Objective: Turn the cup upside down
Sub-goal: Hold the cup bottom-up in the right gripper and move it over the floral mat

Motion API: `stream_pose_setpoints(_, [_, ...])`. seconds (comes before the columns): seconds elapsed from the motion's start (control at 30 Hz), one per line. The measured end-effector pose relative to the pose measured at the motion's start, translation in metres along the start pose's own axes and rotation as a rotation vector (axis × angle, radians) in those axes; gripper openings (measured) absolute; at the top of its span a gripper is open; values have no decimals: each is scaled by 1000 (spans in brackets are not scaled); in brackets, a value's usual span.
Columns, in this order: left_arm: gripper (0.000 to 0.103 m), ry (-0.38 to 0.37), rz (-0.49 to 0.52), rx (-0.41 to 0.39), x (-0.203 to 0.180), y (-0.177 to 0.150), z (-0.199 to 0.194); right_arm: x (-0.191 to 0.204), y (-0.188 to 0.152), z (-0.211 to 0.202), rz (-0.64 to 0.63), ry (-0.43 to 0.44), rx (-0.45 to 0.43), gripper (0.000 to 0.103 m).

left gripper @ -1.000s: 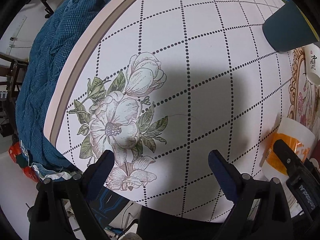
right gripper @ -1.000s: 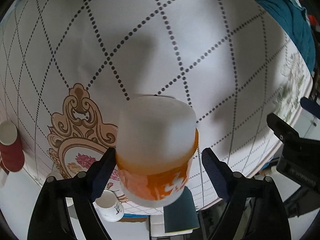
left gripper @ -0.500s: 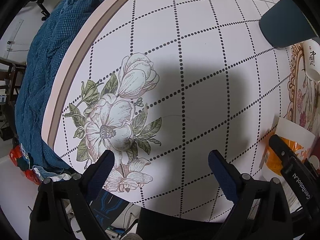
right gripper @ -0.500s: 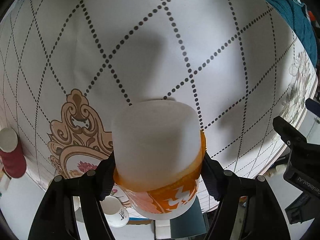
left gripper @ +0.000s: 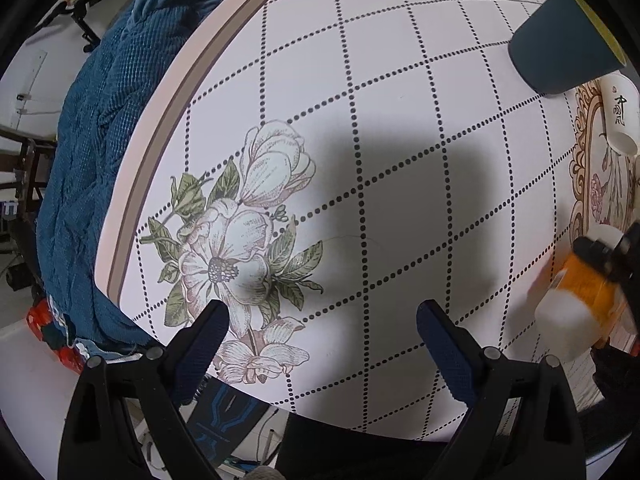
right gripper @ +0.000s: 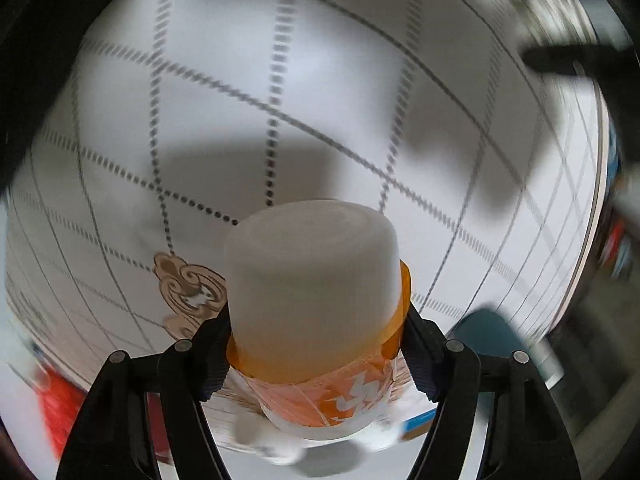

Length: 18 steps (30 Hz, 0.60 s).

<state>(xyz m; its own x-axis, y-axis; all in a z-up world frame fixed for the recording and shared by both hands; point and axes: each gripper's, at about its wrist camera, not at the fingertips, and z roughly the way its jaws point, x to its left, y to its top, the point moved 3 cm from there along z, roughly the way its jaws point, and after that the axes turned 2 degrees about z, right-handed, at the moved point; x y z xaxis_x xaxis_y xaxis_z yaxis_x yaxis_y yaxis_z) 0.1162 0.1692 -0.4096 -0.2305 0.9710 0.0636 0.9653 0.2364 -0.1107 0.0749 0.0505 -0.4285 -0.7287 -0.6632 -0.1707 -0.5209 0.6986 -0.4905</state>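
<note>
The cup (right gripper: 316, 280) is frosted white with an orange patterned band. My right gripper (right gripper: 316, 344) is shut on it, both pads pressing the orange band from the sides. The cup's white closed end points away from the camera, over the dotted tablecloth (right gripper: 280, 80). The right wrist view is smeared by motion. In the left wrist view the same cup (left gripper: 572, 312) shows blurred at the right edge, tilted, with a black right finger (left gripper: 596, 256) across it. My left gripper (left gripper: 322, 320) hangs open above the flower print (left gripper: 240, 240), with nothing between its fingers.
A dark teal cup (left gripper: 560, 40) and a white cup with black characters (left gripper: 620, 116) stand at the table's far right. A blue quilted cloth (left gripper: 92, 160) lies beyond the round table's pink rim (left gripper: 160, 140). A red object (right gripper: 60, 404) shows blurred at the lower left.
The right jaws closed onto the cup's orange band, then the gripper rolled and shifted with the cup, so the cloth pattern has swung round. The left gripper has stayed still and open.
</note>
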Motion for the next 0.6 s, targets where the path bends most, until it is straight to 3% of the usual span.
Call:
stream_pose_setpoints(0.33, [96, 22, 92, -28, -29, 9, -13, -50, -30, 18, 531, 294, 55, 75])
stream_pose_setpoints(0.5, [96, 26, 139, -34, -53, 15, -15, -19, -53, 34, 805, 489, 85, 75])
stream_pose_setpoints(0.6, [96, 26, 166, -38, -65, 16, -17, -13, -69, 45, 990, 653, 108, 75])
